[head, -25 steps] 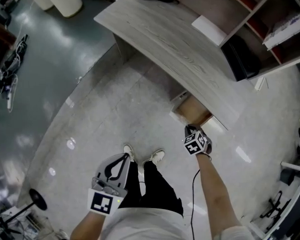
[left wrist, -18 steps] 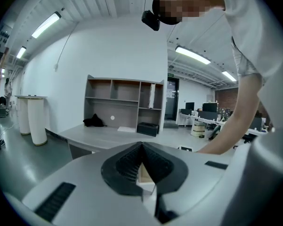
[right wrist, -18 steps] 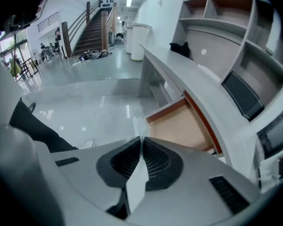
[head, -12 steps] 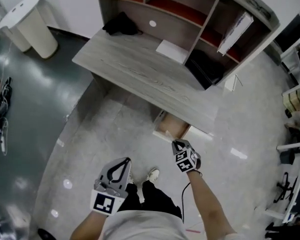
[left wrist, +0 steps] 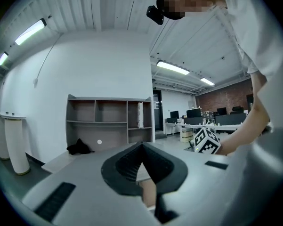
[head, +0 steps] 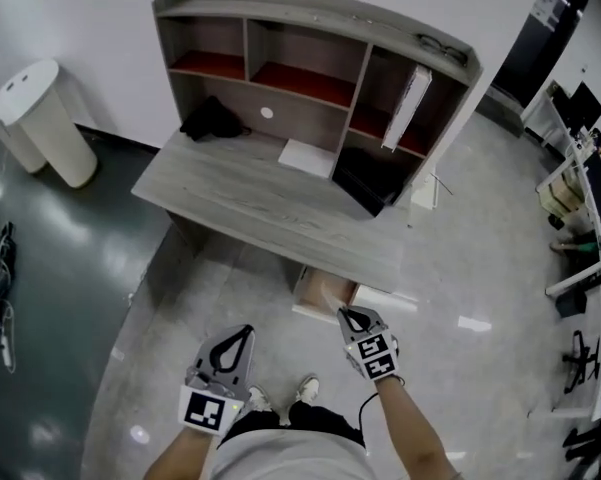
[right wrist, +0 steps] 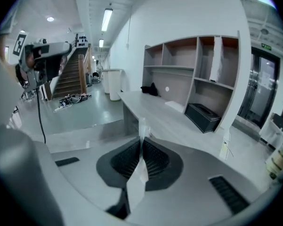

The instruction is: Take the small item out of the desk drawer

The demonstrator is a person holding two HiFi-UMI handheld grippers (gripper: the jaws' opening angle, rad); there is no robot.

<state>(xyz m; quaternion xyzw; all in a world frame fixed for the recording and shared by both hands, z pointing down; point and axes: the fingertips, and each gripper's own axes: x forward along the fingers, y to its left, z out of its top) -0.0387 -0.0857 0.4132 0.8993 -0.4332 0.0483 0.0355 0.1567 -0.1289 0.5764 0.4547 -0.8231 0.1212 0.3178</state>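
Note:
The desk drawer (head: 323,294) stands pulled out under the grey wooden desk (head: 250,203), its brown inside showing. My right gripper (head: 351,320) hovers just in front of the drawer, shut on a thin white slip (right wrist: 138,171) that stands on edge between the jaws and sticks out past the tips of the right gripper (right wrist: 141,140). In the head view the slip is too faint to make out. To the left, my left gripper (head: 236,340) hangs over the floor by the person's shoes. The left gripper (left wrist: 142,147) is shut with nothing in it.
A hutch (head: 310,63) with open shelves sits on the desk, with a black bag (head: 212,120), a white sheet (head: 307,156) and a black box (head: 370,180) below it. A white bin (head: 40,123) stands at the left. Office desks (head: 580,198) line the right.
The view has pulled back from the desk, so the whole hutch now shows. My right gripper has come up and away from the drawer with the white slip. The left gripper stays low.

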